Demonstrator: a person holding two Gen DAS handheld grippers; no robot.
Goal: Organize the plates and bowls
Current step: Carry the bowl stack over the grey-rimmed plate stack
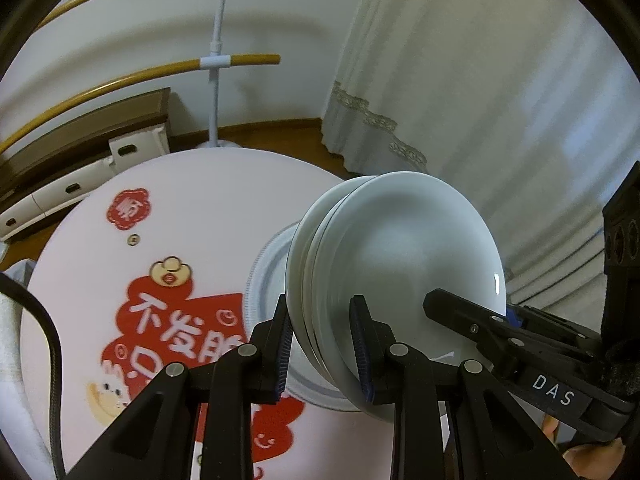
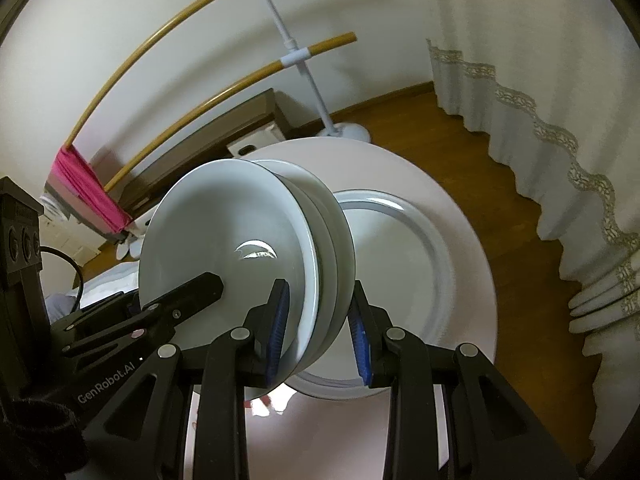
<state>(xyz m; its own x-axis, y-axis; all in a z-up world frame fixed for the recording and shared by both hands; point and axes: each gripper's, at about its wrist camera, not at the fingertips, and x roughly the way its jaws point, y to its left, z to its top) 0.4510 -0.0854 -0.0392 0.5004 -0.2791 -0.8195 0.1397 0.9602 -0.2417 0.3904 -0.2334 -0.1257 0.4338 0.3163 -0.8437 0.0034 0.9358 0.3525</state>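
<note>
A stack of white bowls (image 1: 392,248) is held on edge above a round white table (image 1: 192,200). My left gripper (image 1: 324,340) is shut on the stack's near rim. My right gripper (image 2: 320,328) is shut on the same stack (image 2: 224,240) from the opposite side; its fingers (image 1: 472,316) reach onto the bowl in the left wrist view. A large white plate with a grey rim (image 2: 404,248) lies flat on the table right under the bowls; it also shows in the left wrist view (image 1: 268,264).
The table carries a red printed sticker (image 1: 180,320). Behind stand a white rack with yellow bars (image 1: 216,64), a low brown shelf (image 2: 224,128) and a pink cloth (image 2: 84,192). A white lace-edged curtain (image 2: 540,100) hangs at right over wooden floor (image 2: 448,144).
</note>
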